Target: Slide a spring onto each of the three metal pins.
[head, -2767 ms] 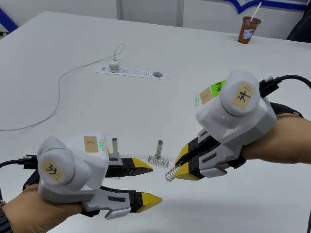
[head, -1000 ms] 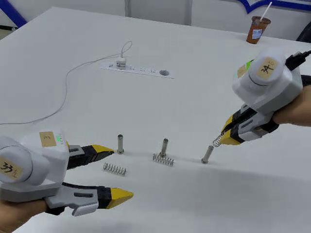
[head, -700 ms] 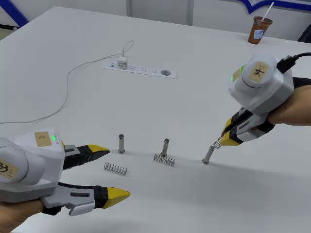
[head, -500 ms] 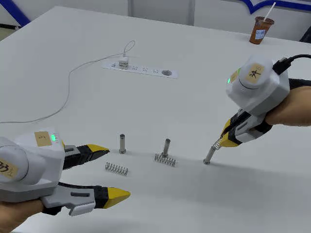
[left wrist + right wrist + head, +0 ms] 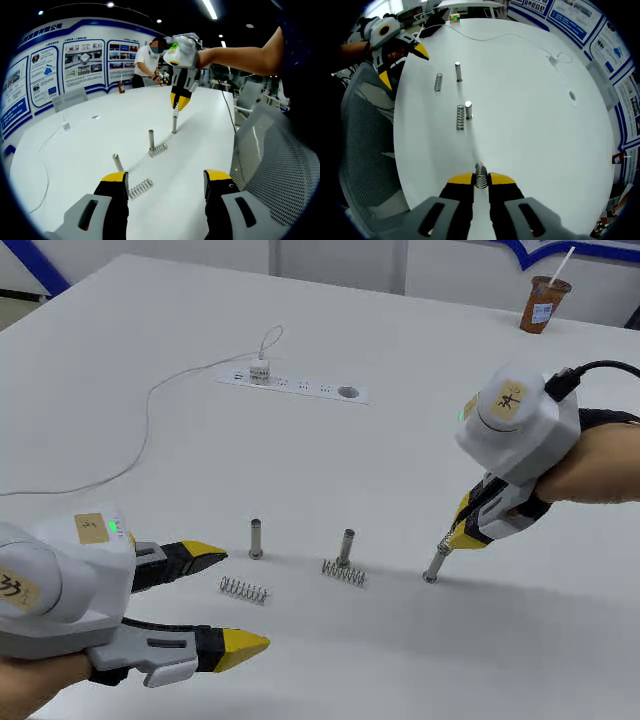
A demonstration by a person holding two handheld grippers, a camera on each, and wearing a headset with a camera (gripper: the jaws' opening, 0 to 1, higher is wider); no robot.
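Head view: the right hand-held gripper [image 5: 462, 536], clamped on a spring [image 5: 447, 540], seats it over the rightmost pin [image 5: 433, 566]. The next move probably calls for sliding it down, then letting go. The left hand-held gripper [image 5: 236, 600] gapes empty.

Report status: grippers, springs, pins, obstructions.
Right gripper shut on small coiled metal spring, at top of short steel pin. Left gripper open, empty. Two springs loose. Nothing blocking.

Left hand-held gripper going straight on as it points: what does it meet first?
Likely the nearest loose spring, lying just ahead between its open jaws, if the left hand-held gripper is low enough.
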